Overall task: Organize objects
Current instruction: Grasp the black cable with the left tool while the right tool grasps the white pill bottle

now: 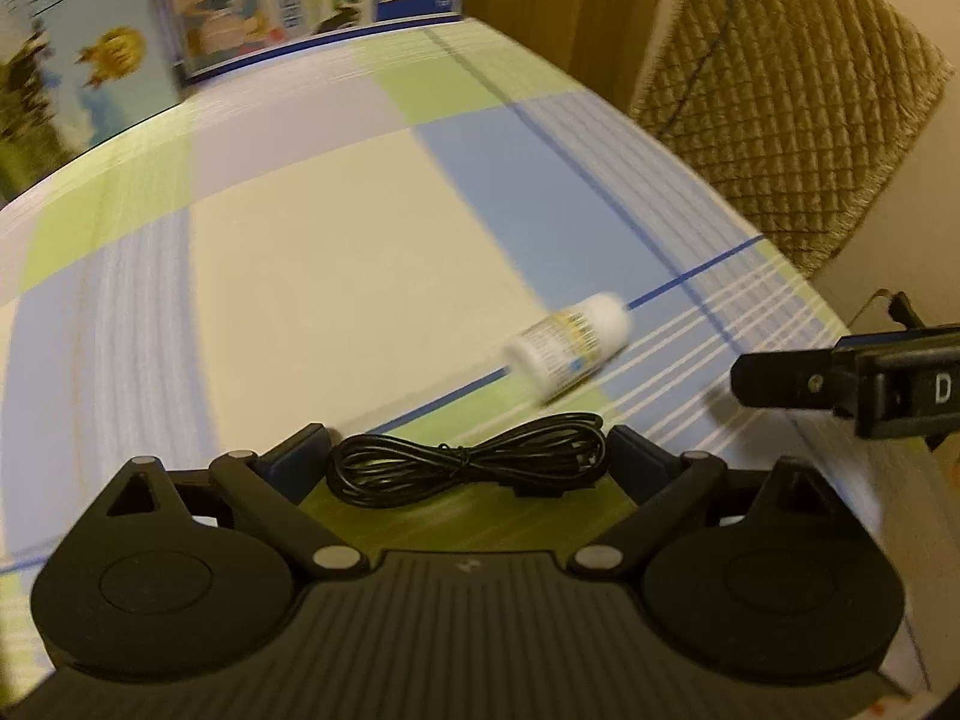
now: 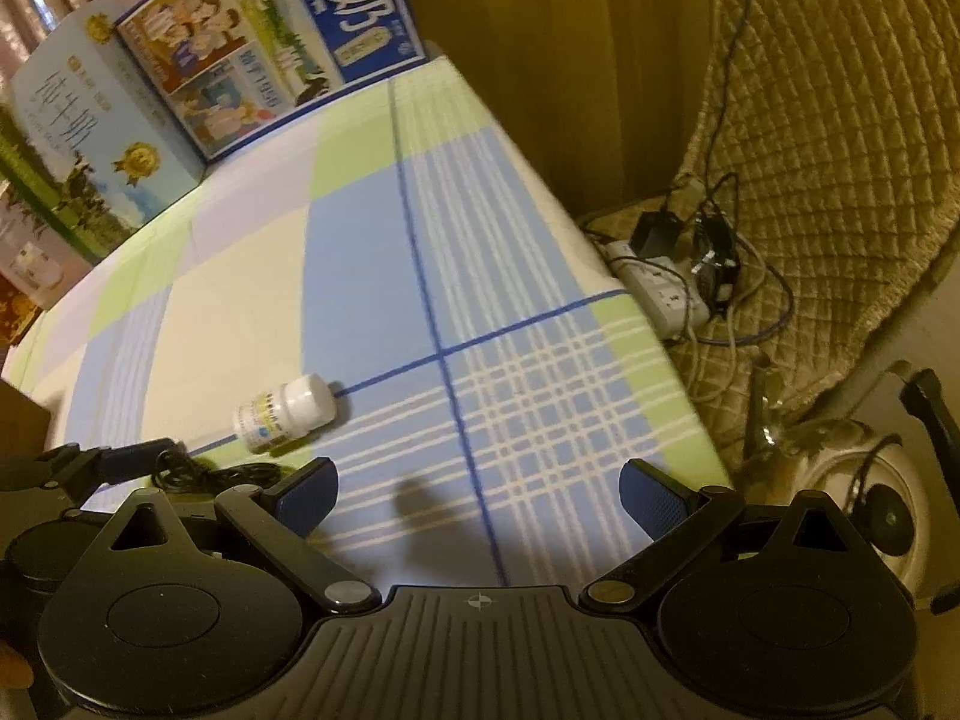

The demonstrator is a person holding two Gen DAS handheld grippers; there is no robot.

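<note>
Near desk edge: coiled black cable (image 1: 465, 461) flat on checked cloth (image 1: 336, 252), between the blue pads of the left tool (image 1: 467, 456); pads wide apart, contact with cable ends not discernible.
Left tool: jaws spread wide, gripping nothing that can be made out.
Bottle: small white pill bottle (image 1: 567, 347) on its side just beyond the cable, toward the right desk edge; blurred.
Right tool (image 2: 479, 495): jaws spread wide, empty, over plaid cloth near the right desk edge, bottle (image 2: 284, 414) to its left.
Far desk edge: printed cartons (image 2: 180, 96) standing in a row.
Off desk, right: quilted chair (image 2: 828, 138), power strip (image 2: 660, 288) with plugs.
</note>
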